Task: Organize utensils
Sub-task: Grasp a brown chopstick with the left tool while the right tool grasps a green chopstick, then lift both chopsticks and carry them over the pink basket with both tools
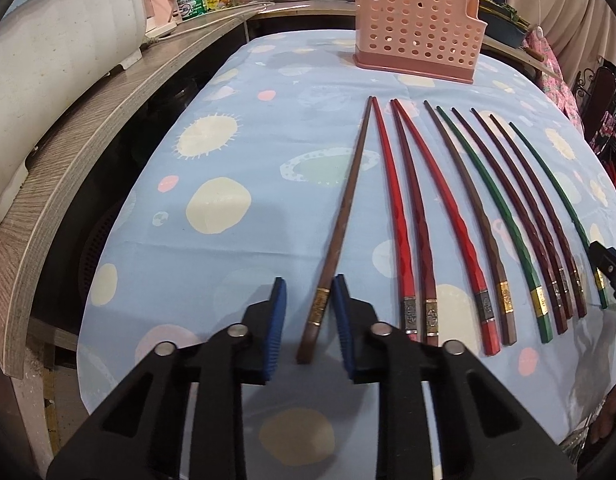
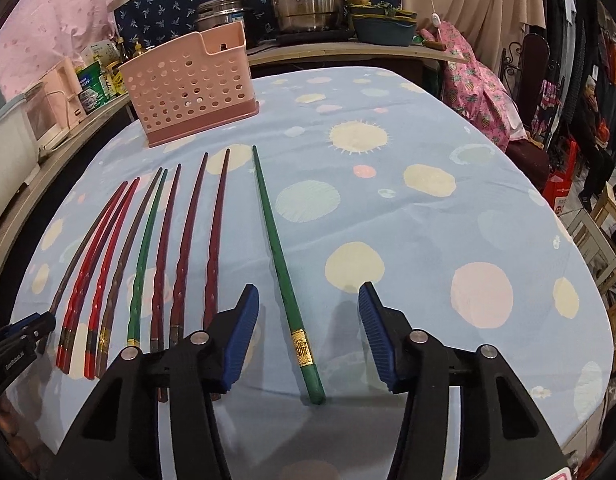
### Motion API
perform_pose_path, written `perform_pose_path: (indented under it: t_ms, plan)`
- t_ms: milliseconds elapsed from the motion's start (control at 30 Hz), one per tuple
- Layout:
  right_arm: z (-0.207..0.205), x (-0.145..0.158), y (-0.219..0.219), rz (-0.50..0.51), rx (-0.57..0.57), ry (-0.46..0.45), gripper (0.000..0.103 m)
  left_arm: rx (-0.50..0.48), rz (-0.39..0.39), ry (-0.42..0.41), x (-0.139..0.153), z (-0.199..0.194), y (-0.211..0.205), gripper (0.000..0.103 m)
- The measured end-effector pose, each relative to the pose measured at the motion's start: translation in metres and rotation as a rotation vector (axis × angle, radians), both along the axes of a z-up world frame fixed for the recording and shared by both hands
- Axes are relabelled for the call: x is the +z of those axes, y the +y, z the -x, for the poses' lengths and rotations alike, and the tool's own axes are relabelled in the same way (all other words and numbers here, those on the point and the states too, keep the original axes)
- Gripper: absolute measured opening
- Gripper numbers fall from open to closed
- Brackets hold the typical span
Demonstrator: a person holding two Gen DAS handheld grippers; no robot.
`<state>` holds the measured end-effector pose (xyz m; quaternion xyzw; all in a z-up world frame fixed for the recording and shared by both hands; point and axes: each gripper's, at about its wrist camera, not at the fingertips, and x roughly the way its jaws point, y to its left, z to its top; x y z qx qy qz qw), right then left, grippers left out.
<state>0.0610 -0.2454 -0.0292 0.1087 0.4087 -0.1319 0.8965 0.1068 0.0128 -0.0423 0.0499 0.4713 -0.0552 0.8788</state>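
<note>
Ten chopsticks are lying side by side on the cloth-covered surface [image 1: 243, 128]. The left hand-held gripper [image 1: 310, 320] is straddling the leftmost brown chopstick [image 1: 344, 216], pads close but not visibly pressing. The right hand-held gripper [image 2: 308, 336] is standing wide apart around the rightmost green chopstick [image 2: 279, 264]. One pink perforated holder [image 1: 418, 26] is standing farther back.

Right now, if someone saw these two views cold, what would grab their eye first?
The row of coloured chopsticks fanned side by side across the spotted blue tablecloth, red, brown, green and dark maroon. Behind them stands an empty pink perforated holder. The left gripper has a brown chopstick between its pads at the row's left end, while the right gripper straddles a lone green chopstick at the right end without touching it.
</note>
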Motion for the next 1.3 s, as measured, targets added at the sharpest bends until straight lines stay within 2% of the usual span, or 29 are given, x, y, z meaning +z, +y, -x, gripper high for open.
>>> perform_pose_path:
  t_ms: [133,300,467,600,767,933,1100,1300]
  plan:
    - [0.000,-0.002,0.004,0.026,0.015,0.003,0.039,-0.003,0.026,0.018,0.001,0.001,0.001,0.012]
    - [0.006,-0.001,0.004,0.004,0.028,0.006,0.011,-0.018,0.060,0.031,0.002,0.006,0.005,0.008]
    - [0.016,0.004,0.008,-0.006,0.040,-0.007,0.007,-0.031,0.089,0.029,0.008,0.017,0.012,0.007]
    - [0.026,0.023,0.012,-0.005,0.048,-0.047,0.007,-0.030,0.111,0.014,0.020,0.025,0.021,0.007]
    - [0.035,0.062,0.013,0.005,0.056,-0.129,0.007,-0.019,0.160,-0.032,0.053,0.030,0.034,0.007]
    - [0.030,0.112,0.010,0.026,0.067,-0.225,0.007,-0.007,0.199,-0.124,0.101,0.020,0.038,0.007]
    - [0.005,0.159,-0.003,0.022,0.074,-0.318,0.007,0.005,0.220,-0.236,0.154,-0.007,0.033,0.007]
    - [-0.036,0.196,-0.014,0.022,0.083,-0.374,0.007,0.004,0.221,-0.343,0.208,-0.049,0.022,0.007]
